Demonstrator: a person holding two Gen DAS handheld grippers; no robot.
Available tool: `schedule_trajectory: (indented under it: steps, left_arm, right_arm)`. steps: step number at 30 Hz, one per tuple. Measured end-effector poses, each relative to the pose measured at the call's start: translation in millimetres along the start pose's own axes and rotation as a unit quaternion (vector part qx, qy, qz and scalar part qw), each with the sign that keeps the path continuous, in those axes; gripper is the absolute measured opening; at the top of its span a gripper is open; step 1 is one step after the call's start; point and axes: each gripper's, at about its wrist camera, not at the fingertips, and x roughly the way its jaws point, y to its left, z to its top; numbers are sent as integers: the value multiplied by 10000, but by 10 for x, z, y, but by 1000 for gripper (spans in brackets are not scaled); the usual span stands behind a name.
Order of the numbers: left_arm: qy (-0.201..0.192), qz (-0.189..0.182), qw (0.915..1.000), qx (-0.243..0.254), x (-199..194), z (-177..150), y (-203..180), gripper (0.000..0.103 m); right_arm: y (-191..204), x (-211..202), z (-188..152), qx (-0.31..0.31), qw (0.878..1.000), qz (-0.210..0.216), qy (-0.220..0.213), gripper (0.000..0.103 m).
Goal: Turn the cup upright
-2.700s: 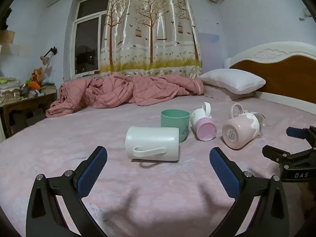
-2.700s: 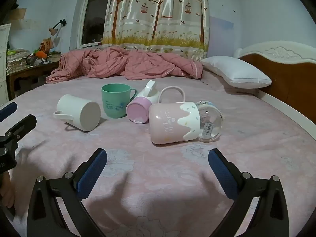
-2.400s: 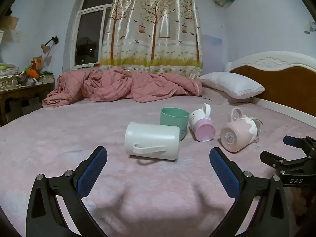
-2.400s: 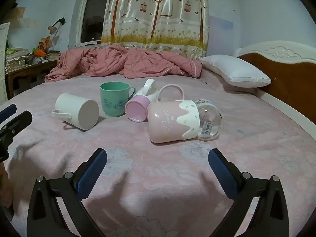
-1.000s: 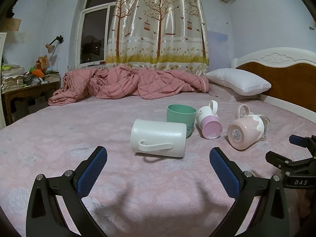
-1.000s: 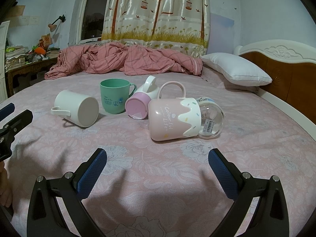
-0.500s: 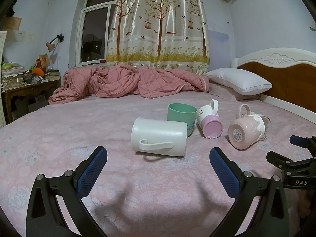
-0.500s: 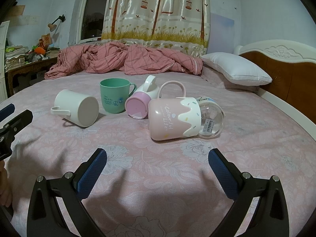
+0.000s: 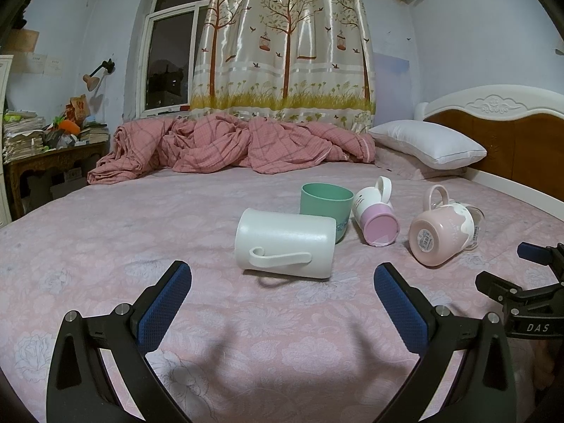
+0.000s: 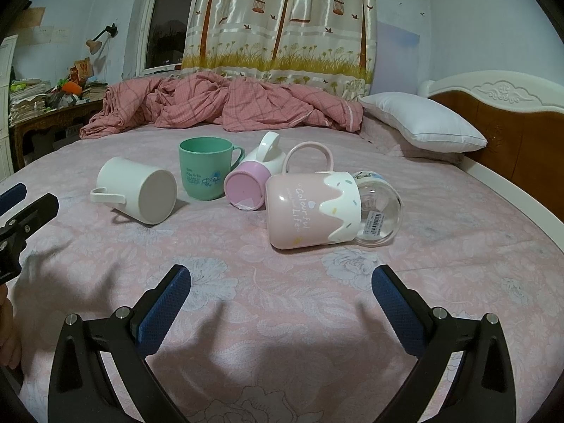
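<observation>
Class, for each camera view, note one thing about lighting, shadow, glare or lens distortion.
Left wrist view: fisheye bends the window frame and darkens the corners; the left tool casts soft shadows on the bedsheet. Right wrist view: glare spots shine on the pink mug and its clear dome lid; the curtain is glossy.

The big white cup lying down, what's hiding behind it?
Behind the white cup stands the green cup, upright. In the left wrist view the white cup covers its lower part; its handle shows only in the right wrist view.
</observation>
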Motion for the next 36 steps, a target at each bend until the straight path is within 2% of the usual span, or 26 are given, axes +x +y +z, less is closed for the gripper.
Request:
schedule_trajectory:
  steps: [36]
  left_arm:
    - [26, 10, 10000, -34, -17, -18, 60, 103]
  right_arm:
    - [5, 4, 7, -8, 10000, -3, 18, 103]
